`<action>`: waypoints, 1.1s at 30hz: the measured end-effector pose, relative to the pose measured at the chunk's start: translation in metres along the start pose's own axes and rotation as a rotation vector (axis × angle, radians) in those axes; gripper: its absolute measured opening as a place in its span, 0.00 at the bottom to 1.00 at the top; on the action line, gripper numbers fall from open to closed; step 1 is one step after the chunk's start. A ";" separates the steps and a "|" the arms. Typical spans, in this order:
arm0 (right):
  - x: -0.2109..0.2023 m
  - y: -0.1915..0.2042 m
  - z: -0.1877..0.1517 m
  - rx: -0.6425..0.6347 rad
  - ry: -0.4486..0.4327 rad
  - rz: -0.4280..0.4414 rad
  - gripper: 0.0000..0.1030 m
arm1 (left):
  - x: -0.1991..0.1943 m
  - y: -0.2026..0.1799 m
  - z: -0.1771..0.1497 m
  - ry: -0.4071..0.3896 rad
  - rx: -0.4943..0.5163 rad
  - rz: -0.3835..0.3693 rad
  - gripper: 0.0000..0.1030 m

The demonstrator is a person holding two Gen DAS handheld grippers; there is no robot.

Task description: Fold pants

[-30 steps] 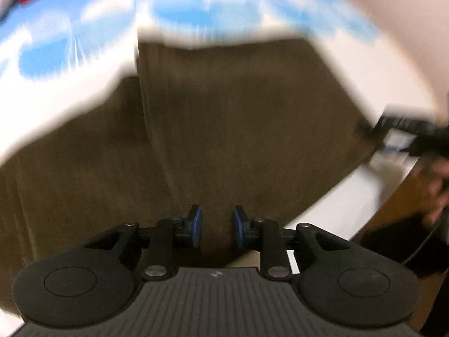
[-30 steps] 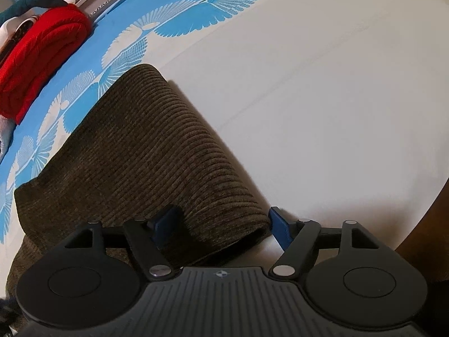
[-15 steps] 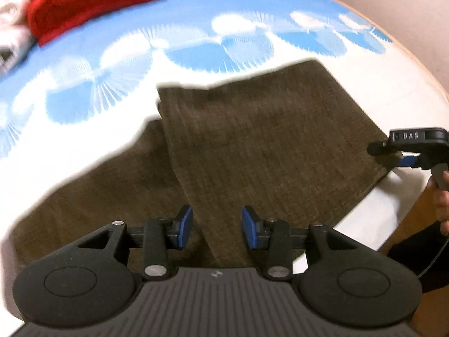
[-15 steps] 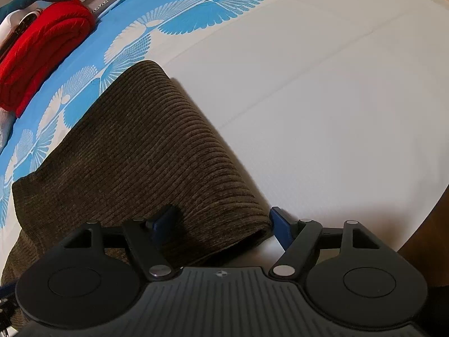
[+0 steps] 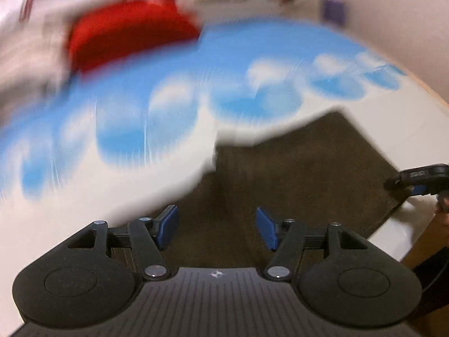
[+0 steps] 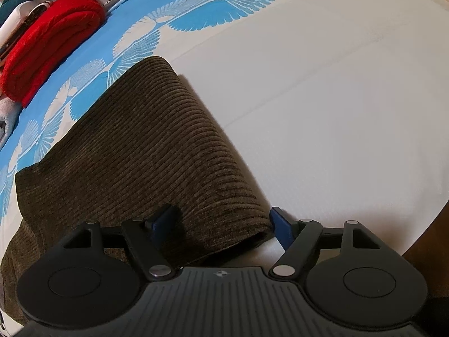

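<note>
The brown corduroy pants [image 6: 146,151] lie folded on the bed, with a rounded fold at the right. In the blurred left wrist view the pants [image 5: 303,174] fill the lower right. My left gripper [image 5: 218,229] is open and empty above the pants' near edge. My right gripper [image 6: 221,221] is open, its fingers either side of the near corner of the folded layer, not closed on it. The right gripper also shows at the right edge of the left wrist view [image 5: 421,181], at the pants' corner.
The bed sheet [image 6: 322,90] is white with a blue fan pattern [image 6: 224,8] at the far side. A folded red knit [image 6: 53,42] and other clothes lie at the far left. The bed's edge [image 6: 421,238] runs at the lower right.
My left gripper has opened wider and pulled back and up from the pants, with its view swinging fast. The right gripper has stayed open at the fold's corner.
</note>
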State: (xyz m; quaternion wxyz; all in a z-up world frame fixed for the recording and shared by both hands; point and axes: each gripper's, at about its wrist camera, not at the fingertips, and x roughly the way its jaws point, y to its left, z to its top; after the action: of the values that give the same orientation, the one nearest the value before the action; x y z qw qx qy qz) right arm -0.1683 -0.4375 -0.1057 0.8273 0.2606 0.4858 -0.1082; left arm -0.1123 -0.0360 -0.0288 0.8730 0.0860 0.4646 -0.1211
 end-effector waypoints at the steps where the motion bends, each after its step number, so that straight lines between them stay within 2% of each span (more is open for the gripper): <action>1: -0.001 0.001 -0.001 -0.010 -0.006 -0.002 0.71 | 0.006 0.010 0.001 0.041 -0.087 -0.011 0.60; 2: -0.001 0.002 -0.002 -0.022 -0.011 0.000 0.68 | 0.007 0.020 0.004 0.031 -0.150 -0.035 0.60; 3: -0.002 0.003 -0.003 -0.032 -0.014 -0.002 0.66 | 0.005 0.025 0.007 0.014 -0.163 -0.038 0.61; 5: -0.002 0.006 -0.003 -0.048 -0.020 -0.007 0.59 | 0.002 0.029 0.010 -0.011 -0.146 0.004 0.61; 6: -0.003 0.007 -0.004 -0.054 -0.025 -0.010 0.51 | 0.003 0.030 0.010 -0.010 -0.145 0.024 0.61; 7: -0.006 0.008 -0.004 -0.056 -0.034 -0.012 0.46 | 0.003 0.033 0.009 -0.007 -0.157 0.021 0.61; 9: -0.014 0.010 -0.003 -0.042 -0.051 0.006 0.35 | 0.001 0.035 0.011 -0.013 -0.192 -0.022 0.61; 11: -0.030 0.023 -0.004 -0.084 -0.105 0.024 0.29 | -0.004 0.035 0.014 -0.040 -0.199 -0.064 0.61; 13: -0.054 0.050 -0.010 -0.223 -0.211 0.060 0.27 | -0.010 0.036 0.017 -0.071 -0.226 -0.143 0.65; 17: -0.099 0.110 -0.046 -0.593 -0.426 0.179 0.25 | -0.016 0.042 0.023 -0.107 -0.358 -0.394 0.65; 18: -0.106 0.121 -0.058 -0.670 -0.463 0.216 0.25 | -0.016 0.042 0.026 -0.115 -0.372 -0.430 0.67; 19: -0.111 0.132 -0.069 -0.741 -0.487 0.255 0.25 | -0.016 0.041 0.029 -0.123 -0.379 -0.457 0.74; 21: -0.115 0.151 -0.092 -0.867 -0.510 0.304 0.24 | -0.013 0.037 0.035 -0.125 -0.392 -0.515 0.81; 24: -0.115 0.170 -0.124 -1.041 -0.517 0.367 0.24 | 0.006 0.029 0.042 -0.033 -0.414 -0.572 0.82; 26: -0.113 0.177 -0.139 -1.107 -0.503 0.420 0.24 | 0.025 0.022 0.044 0.050 -0.423 -0.550 0.83; 27: -0.112 0.179 -0.145 -1.132 -0.493 0.442 0.23 | 0.037 0.018 0.044 0.105 -0.426 -0.506 0.83; 29: -0.108 0.184 -0.154 -1.165 -0.475 0.459 0.23 | 0.056 0.014 0.040 0.181 -0.447 -0.455 0.79; 31: -0.105 0.186 -0.157 -1.173 -0.459 0.464 0.23 | 0.069 0.010 0.038 0.223 -0.460 -0.420 0.53; 33: -0.102 0.189 -0.152 -1.170 -0.446 0.461 0.23 | 0.070 0.006 0.041 0.211 -0.426 -0.397 0.39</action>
State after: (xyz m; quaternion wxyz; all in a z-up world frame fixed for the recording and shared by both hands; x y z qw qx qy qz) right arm -0.2516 -0.2043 -0.0161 0.9149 -0.1626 0.2137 0.3015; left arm -0.0408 -0.0498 -0.0640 0.7777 -0.1791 0.5752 -0.1797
